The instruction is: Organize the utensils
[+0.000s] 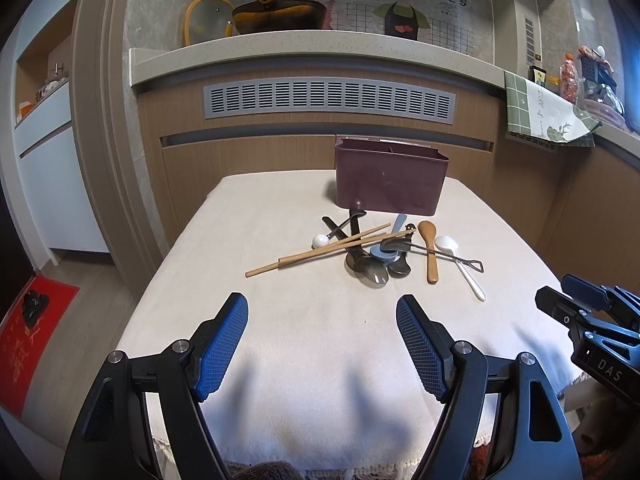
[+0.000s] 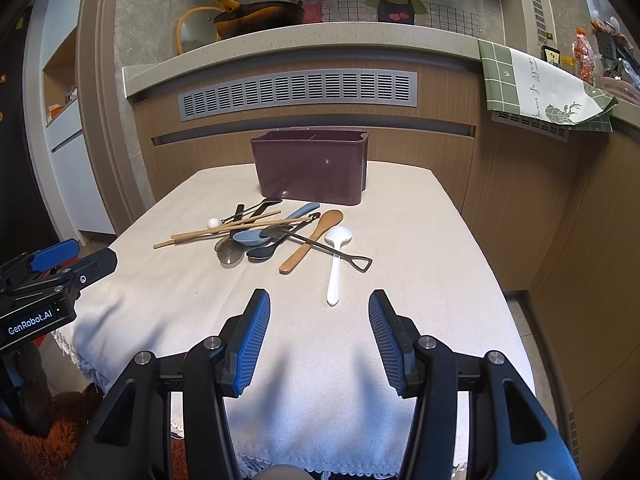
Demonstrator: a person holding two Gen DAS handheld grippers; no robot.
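Both of your tools hang over the near edge of the cloth-covered counter (image 2: 400, 208): the left tool (image 1: 322, 316) spread wide, the right tool (image 2: 319, 312) open a little less, neither holding anything. Your utensil pile lies ahead of them toward the far edge, just in front of the maroon holder (image 2: 312, 168). Nearest is the white plastic spoon (image 2: 335, 264), handle pointing back almost straight at your right tool, so that hand is closer. I count two wooden chopsticks (image 2: 216, 232) lying crosswise, one wooden spoon (image 2: 310, 242), one blue spoon (image 2: 276, 228), one shovel-handled metal piece (image 2: 336, 251), and several dark spoons too tangled to number.
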